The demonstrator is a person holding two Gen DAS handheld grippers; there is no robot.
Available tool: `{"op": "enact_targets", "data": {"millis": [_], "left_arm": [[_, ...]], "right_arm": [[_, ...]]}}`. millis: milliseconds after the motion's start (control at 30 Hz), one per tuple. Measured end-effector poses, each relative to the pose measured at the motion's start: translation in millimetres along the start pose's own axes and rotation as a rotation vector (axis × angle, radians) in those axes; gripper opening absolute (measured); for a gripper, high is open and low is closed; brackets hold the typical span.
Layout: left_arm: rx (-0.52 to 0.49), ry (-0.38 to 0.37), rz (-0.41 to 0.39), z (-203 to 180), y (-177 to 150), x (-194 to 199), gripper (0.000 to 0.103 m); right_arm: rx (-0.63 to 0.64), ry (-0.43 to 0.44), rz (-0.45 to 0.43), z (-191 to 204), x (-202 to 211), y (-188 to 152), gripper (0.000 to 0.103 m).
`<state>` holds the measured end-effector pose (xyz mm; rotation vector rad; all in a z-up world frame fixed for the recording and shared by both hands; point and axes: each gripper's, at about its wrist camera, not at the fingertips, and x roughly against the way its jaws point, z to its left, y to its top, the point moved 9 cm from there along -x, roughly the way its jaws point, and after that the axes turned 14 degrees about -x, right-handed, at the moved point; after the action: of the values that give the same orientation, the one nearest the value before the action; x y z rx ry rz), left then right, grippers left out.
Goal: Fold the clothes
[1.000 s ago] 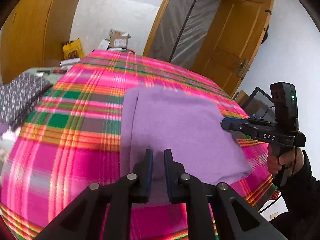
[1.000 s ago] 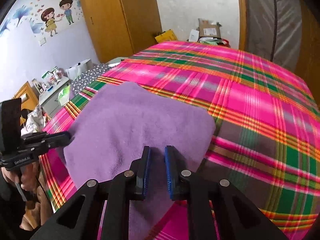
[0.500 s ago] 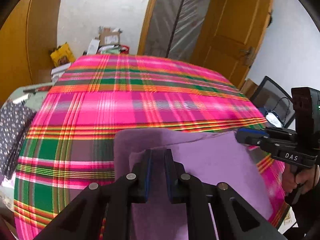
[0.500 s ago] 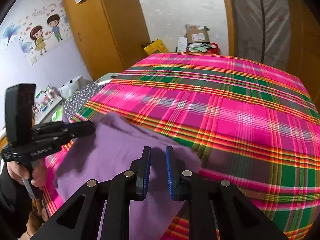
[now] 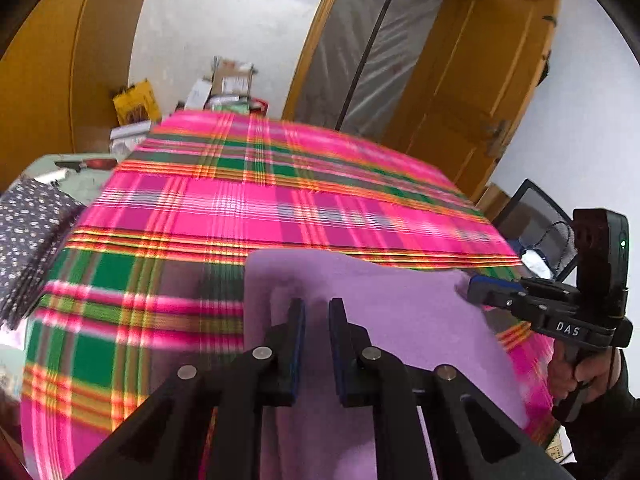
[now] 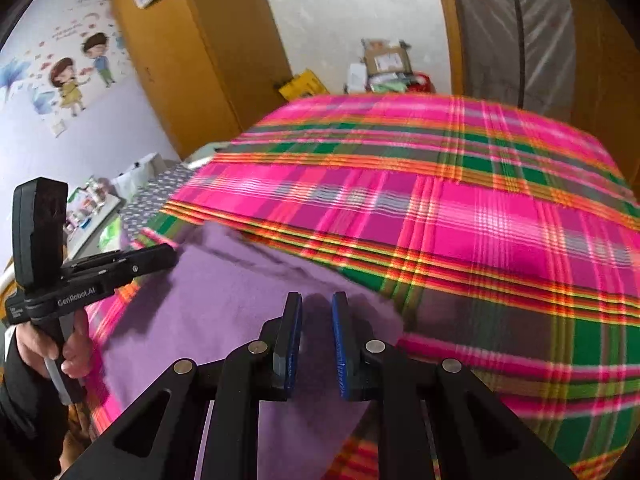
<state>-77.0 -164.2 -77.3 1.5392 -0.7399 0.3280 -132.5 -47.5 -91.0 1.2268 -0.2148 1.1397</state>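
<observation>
On the pink plaid bedspread (image 5: 248, 208) | our left gripper (image 5: 316, 344) and right gripper (image 6: 316, 340) each pinched the soft purple fleece garment (image 5: 400, 312), near edge | risk: fleece slipping out, fold skewing

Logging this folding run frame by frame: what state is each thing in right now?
purple garment: partly folded, lying on the bed
left gripper: narrow gap, over the garment
right gripper: narrow gap, over the garment
plaid bedsheet: spread flat
wooden door: open
</observation>
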Motion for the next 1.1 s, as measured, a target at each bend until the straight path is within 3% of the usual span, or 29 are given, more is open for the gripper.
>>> {"op": "enact_targets", "data": {"millis": [200,467,667,1100], "left_arm": [[-0.019,0.009,-0.022,-28.0,-33.2,30.0,0.012],[0.04,0.021,0.008,-26.8,-68.2,36.0,0.012],[0.098,-0.003,-0.011,-21.7,-73.5,36.9,0.012],[0.093,0.097,-0.007,-24.3,-75.5,53.9,0.012]], "right_arm": [[0.048,0.046,-0.018,18.1,31.3,-41.0,0.024],[0.139,0.046,0.0,35.3,38.5,-84.6,0.027],[0.187,0.018,-0.003,32.1,28.3,-92.0,0.029],[0.14,0.011,-0.014,26.1,44.2,-99.3,0.029]]}}
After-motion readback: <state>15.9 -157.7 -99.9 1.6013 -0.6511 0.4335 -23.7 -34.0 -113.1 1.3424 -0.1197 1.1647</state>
